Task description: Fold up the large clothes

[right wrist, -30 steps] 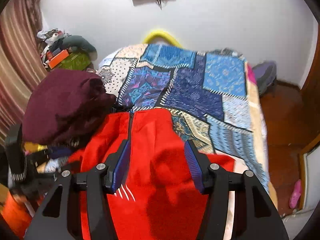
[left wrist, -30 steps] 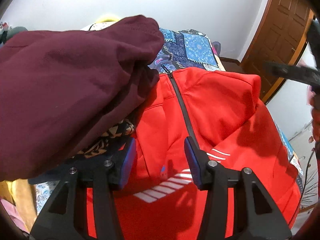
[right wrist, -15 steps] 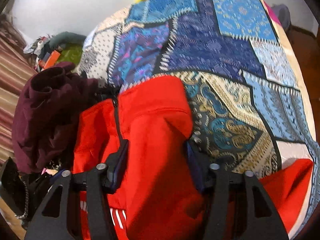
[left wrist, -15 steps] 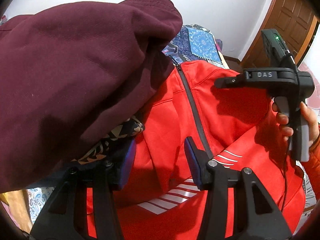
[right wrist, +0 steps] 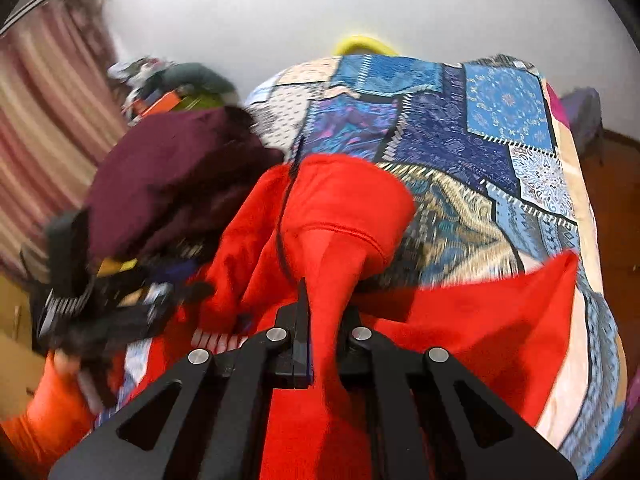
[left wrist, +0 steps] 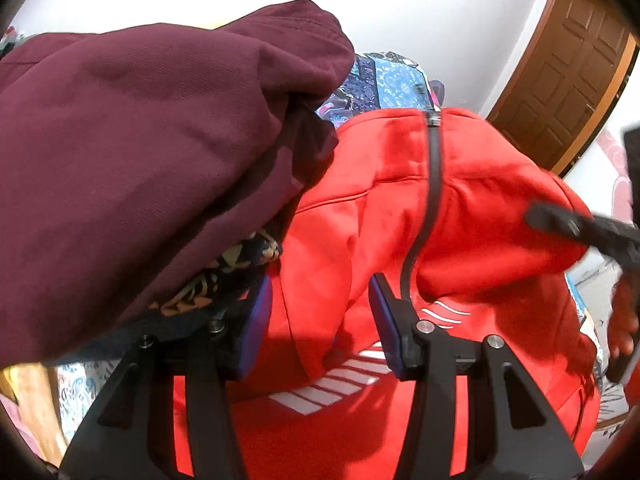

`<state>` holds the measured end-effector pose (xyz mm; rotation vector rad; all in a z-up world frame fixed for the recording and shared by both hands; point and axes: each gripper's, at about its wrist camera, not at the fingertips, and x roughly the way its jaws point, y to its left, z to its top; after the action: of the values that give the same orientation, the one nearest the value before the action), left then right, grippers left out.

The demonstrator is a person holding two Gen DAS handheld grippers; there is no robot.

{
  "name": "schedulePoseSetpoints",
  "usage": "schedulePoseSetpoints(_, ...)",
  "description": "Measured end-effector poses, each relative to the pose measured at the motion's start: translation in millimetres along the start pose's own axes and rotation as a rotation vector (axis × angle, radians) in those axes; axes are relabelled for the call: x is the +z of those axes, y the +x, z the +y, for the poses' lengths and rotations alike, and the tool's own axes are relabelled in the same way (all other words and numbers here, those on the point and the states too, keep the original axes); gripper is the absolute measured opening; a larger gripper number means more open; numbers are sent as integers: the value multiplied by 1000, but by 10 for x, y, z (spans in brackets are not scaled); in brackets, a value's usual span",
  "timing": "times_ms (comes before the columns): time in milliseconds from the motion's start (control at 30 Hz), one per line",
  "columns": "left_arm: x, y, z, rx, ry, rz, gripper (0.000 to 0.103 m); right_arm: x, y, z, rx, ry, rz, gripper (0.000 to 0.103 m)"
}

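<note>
Two grippers, right gripper (right wrist: pixel 320 320) clamped on red jacket (right wrist: pixel 344 216), left gripper (left wrist: pixel 318 320) apart, maroon garment (left wrist: pixel 140 152) crowding beside.

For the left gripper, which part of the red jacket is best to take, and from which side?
Probably the red jacket fabric left of the black zipper, where a raised fold already lies between the open left gripper. Come straight down from above. The right gripper is shut on a pulled-up fold; the maroon garment crowds the left.

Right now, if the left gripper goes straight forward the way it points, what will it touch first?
Most likely the red zip-up jacket: its fabric fills the gap ahead of the open left gripper. The maroon garment sits off to the left side. Depth is unclear.
</note>
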<state>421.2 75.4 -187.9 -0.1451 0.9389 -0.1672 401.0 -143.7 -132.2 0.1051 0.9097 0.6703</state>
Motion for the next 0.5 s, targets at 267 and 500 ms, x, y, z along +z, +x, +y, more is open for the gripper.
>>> schedulePoseSetpoints(267,-156,-203,-155,29,63,-5,54,-533,-183,122,-9,-52,35,3)
schedulePoseSetpoints(500,-54,-29,-289,65,100,-15,54,-682,-63,-35,-29,7,92,3)
